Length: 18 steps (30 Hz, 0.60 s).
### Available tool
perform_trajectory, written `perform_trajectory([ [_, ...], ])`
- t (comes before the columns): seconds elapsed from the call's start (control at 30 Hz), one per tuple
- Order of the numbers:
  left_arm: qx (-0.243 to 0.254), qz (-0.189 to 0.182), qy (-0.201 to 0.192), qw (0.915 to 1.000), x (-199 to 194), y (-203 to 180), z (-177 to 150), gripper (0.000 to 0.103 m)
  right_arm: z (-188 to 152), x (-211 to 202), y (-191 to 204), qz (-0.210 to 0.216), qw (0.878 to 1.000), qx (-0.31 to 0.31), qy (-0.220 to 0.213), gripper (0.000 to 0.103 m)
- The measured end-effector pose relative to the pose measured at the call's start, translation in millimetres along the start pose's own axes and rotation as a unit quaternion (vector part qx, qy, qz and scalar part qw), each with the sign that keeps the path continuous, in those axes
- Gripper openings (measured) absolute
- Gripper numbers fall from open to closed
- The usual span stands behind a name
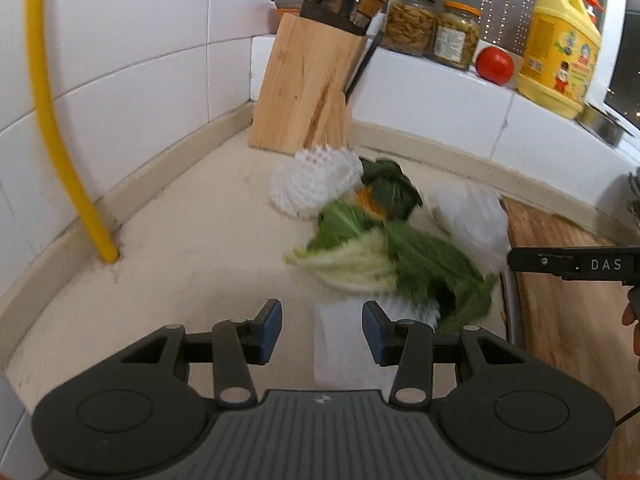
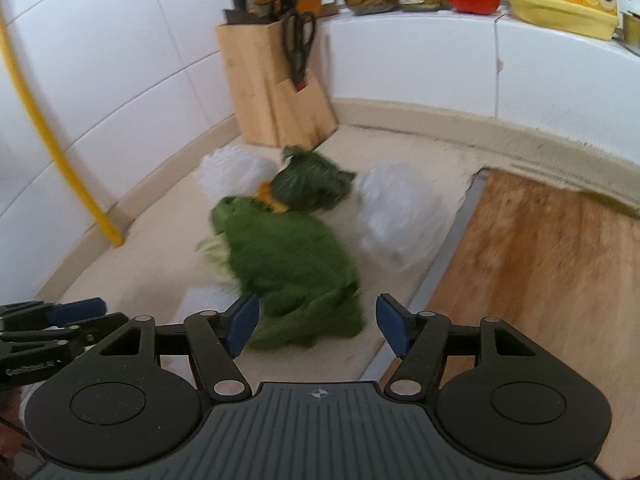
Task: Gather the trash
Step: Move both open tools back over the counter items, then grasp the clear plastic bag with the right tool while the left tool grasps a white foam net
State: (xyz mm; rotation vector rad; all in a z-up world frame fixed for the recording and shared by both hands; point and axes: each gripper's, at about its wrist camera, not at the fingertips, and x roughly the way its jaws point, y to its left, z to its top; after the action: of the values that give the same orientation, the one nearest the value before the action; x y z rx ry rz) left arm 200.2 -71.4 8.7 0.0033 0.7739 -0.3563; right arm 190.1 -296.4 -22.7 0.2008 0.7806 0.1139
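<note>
A blurred pile of trash lies on the beige counter: green leaves with pale stalks (image 1: 400,268) (image 2: 292,264), a dark leaf (image 1: 392,188), an orange scrap (image 1: 372,202) and white foam nets (image 1: 316,184) (image 1: 472,220). My left gripper (image 1: 322,330) hangs open just short of the pile, above a white sheet (image 1: 340,352) lying on the counter. My right gripper (image 2: 319,326) is open, and the near edge of the leaves lies between its blue pads without being pinched. One right finger (image 1: 560,266) shows at the pile's right side.
A wooden knife block (image 1: 304,88) with scissors (image 2: 298,48) stands in the corner behind the pile. A yellow pipe (image 1: 60,140) rises at the left wall. Jars (image 1: 412,24), a tomato (image 1: 495,65) and a yellow bottle (image 1: 560,48) sit on the ledge. A wooden board (image 2: 540,280) lies on the right.
</note>
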Motion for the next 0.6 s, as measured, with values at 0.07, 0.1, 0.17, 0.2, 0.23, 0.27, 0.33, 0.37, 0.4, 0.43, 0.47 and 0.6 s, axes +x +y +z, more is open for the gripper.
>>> perform_trajectory([
  [0.07, 0.004, 0.001, -0.006, 1.0000, 8, 1, 12, 0.038, 10, 5, -9, -0.011, 1.000, -0.001, -0.007, 0.072],
  [0.1, 0.008, 0.002, -0.010, 0.9999, 13, 0, 18, 0.038, 15, 8, -14, -0.017, 1.000, -0.001, -0.011, 0.072],
  [0.17, 0.018, 0.007, -0.015, 0.9997, 24, 0, 30, 0.038, 25, 14, -23, -0.021, 1.000, -0.003, -0.015, 0.073],
  [0.2, 0.021, 0.009, -0.017, 0.9996, 30, 0, 36, 0.039, 31, 20, -28, -0.025, 1.000, -0.004, -0.016, 0.073],
  [0.23, 0.023, 0.008, -0.017, 0.9996, 36, 1, 41, 0.041, 37, 25, -32, -0.030, 0.999, -0.005, -0.018, 0.073],
  [0.27, 0.024, 0.009, -0.017, 0.9995, 44, 3, 47, 0.043, 41, 30, -35, -0.032, 0.999, -0.008, -0.020, 0.074],
  [0.33, 0.026, 0.009, -0.019, 0.9994, 59, 8, 57, 0.045, 49, 42, -41, -0.036, 0.999, -0.009, -0.019, 0.075],
  [0.37, 0.027, 0.011, -0.019, 0.9994, 65, 10, 61, 0.046, 53, 48, -43, -0.036, 0.999, -0.012, -0.017, 0.076],
  [0.4, 0.028, 0.012, -0.019, 0.9994, 73, 12, 66, 0.047, 55, 54, -44, -0.036, 0.999, -0.014, -0.015, 0.077],
  [0.43, 0.029, 0.012, -0.020, 0.9993, 80, 15, 70, 0.051, 56, 58, -44, -0.035, 0.999, -0.015, -0.012, 0.077],
  [0.47, 0.028, 0.015, -0.022, 0.9992, 89, 18, 74, 0.053, 58, 63, -44, -0.036, 0.999, -0.017, -0.008, 0.078],
  [0.6, 0.024, 0.007, -0.016, 0.9996, 118, 22, 86, 0.054, 59, 82, -47, -0.036, 0.999, -0.020, 0.008, 0.082],
])
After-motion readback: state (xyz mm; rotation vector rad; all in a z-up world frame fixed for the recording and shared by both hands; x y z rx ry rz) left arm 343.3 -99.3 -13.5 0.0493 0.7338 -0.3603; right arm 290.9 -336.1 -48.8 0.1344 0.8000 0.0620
